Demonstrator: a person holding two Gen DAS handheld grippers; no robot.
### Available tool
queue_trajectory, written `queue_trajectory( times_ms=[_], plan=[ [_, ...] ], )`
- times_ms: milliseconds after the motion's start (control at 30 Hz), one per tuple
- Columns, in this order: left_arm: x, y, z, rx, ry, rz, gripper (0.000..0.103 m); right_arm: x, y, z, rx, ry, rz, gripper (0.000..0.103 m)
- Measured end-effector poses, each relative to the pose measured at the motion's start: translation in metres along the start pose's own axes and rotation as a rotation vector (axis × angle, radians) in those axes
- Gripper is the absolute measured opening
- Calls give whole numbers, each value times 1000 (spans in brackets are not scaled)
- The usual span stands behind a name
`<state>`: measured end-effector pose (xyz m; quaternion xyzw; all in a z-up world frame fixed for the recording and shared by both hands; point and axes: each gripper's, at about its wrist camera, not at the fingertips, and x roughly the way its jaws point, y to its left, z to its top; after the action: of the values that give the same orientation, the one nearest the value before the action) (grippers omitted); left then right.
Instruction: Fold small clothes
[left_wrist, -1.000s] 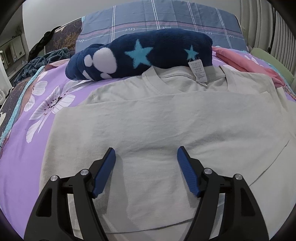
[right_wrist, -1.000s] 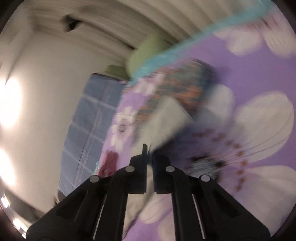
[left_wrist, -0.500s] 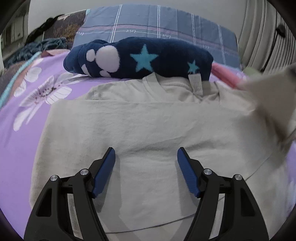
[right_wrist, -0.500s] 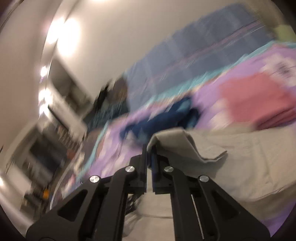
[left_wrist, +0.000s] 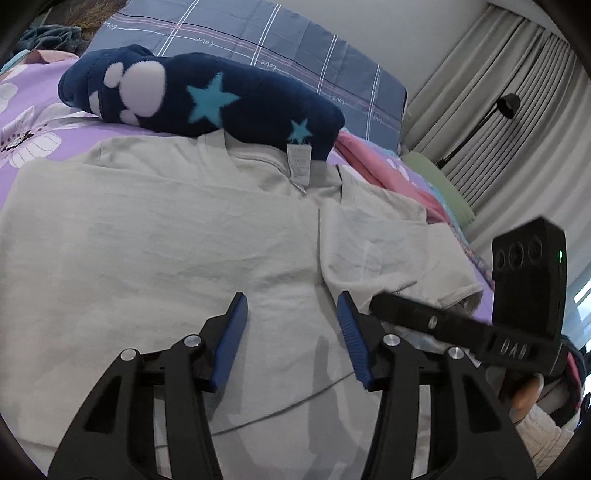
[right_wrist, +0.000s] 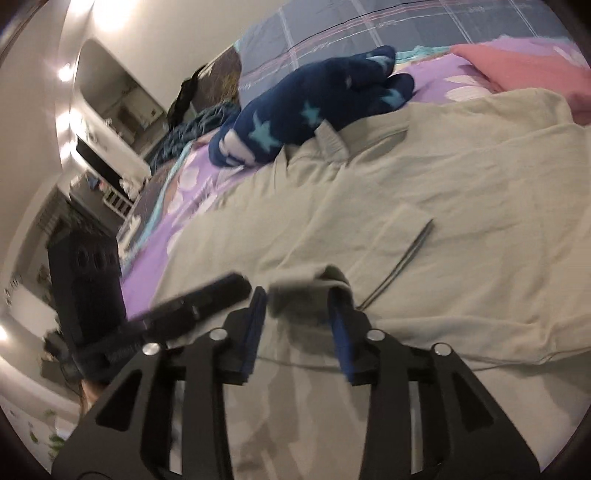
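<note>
Both of my claws hover low over the beige T-shirt spread on the bed. My left claw has just been narrowing, yet its blue pads stand apart with only flat cloth below them, pinching nothing. My right claw has just been parting: a folded-over edge of the shirt lies in the gap between its pads, blurred, and the pads do not seem to press on it. Just right of my left claw, the right claw's black finger and camera block reach in over the turned-in sleeve. Beyond my left claw the shirt runs up to its collar. Lying across the collar is a navy plush throw with pale blue stars and a white paw print, its white tag hanging onto the shirt. Right of that lies pink cloth on the purple flowered bedspread. Farthest off are a grey checked pillow and curtains.
</note>
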<state>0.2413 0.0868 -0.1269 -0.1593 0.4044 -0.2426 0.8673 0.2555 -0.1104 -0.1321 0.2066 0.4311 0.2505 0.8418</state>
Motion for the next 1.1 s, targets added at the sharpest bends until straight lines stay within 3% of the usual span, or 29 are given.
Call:
queue_trajectory(
  times_ms=[200, 300, 367, 433, 500, 600, 633, 767, 833, 867, 900, 933, 1000, 1100],
  plan=[
    [-5, 8, 1, -47, -22, -13, 52, 5, -15, 23, 177, 9, 70, 51],
    [-8, 1, 1, -1, -17, -10, 52, 4, -18, 32, 248, 18, 143, 52],
    [-9, -11, -1, 59, -15, -4, 52, -5, -12, 36, 205, 17, 175, 53],
    [-7, -26, -4, 143, -10, 9, 53, -20, -8, 40, 140, -3, 145, 53],
    [-2, -41, -7, 207, -1, 40, 53, -38, -13, 47, 100, -47, 61, 53],
    [14, -55, -9, 268, 36, 149, 53, -47, -35, 58, 159, -78, -53, 48],
    [19, -58, -9, 284, 47, 181, 53, -43, -41, 59, 172, -61, -80, 43],
    [26, -67, -11, 338, 51, 245, 53, -5, -46, 61, 141, 69, -140, 43],
    [26, -66, -8, 334, 36, 257, 52, 7, -38, 61, 113, 59, -160, 41],
    [26, -65, -7, 328, 28, 262, 50, 11, -31, 62, 80, 56, -175, 17],
    [25, -63, -5, 319, 17, 261, 38, 15, -24, 64, 46, 75, -165, 2],
    [24, -62, -4, 312, 9, 255, 22, 18, -19, 65, 32, 92, -150, 3],
    [18, -62, -3, 301, -17, 226, 2, 15, 1, 72, 9, 57, -125, 3],
    [2, -62, 0, 282, -69, 192, 2, 10, 43, 90, -76, 14, -72, 3]
  ],
)
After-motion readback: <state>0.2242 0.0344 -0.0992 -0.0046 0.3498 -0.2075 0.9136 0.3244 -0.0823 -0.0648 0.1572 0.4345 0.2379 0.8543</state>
